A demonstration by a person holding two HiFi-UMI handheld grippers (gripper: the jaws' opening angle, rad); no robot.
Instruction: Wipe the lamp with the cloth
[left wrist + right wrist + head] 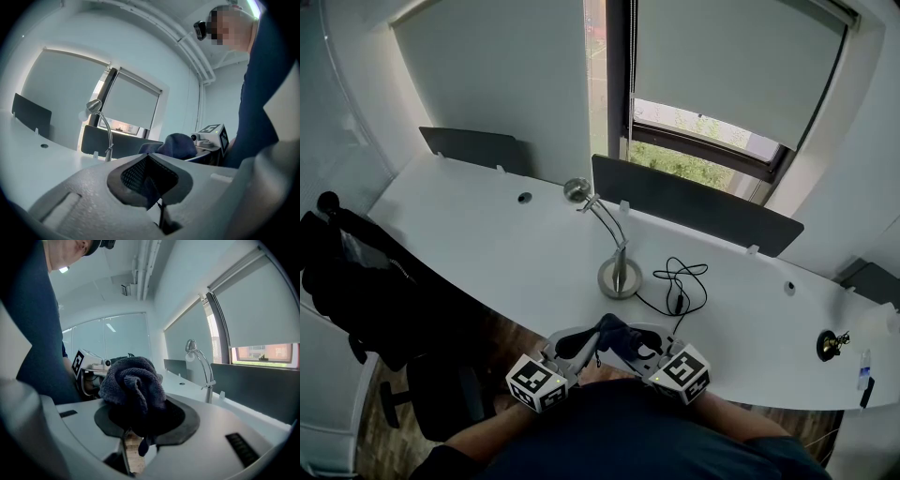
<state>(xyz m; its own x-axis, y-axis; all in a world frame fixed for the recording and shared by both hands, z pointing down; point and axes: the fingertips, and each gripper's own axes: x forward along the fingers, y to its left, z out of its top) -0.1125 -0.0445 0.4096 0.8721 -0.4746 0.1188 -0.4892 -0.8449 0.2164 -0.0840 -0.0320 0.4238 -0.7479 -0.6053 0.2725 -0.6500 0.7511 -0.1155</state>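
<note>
My right gripper's (140,423) jaws were clamped on the cloth (133,380), a dark blue knitted wad that bunched up above the pads and hung a little below them. My left gripper's (150,180) jaws were pressed together pad to pad, gripping only each other. I held both grippers close to my chest at the near edge of the white desk (487,246), tips almost meeting, the cloth between them.

The lamp (620,278) stood further in on the desk, well apart from the cloth and untouched: a round metal base, a thin bent neck rising to the left, and a small head near the far side. A black cable (680,283) lay in loose loops just right of the base, on the stretch of desk between the lamp and my right gripper. Behind the lamp stood a dark divider panel (694,208), with the window (703,127) beyond it. A chair draped in black clothing (356,281) sat at my left.
</note>
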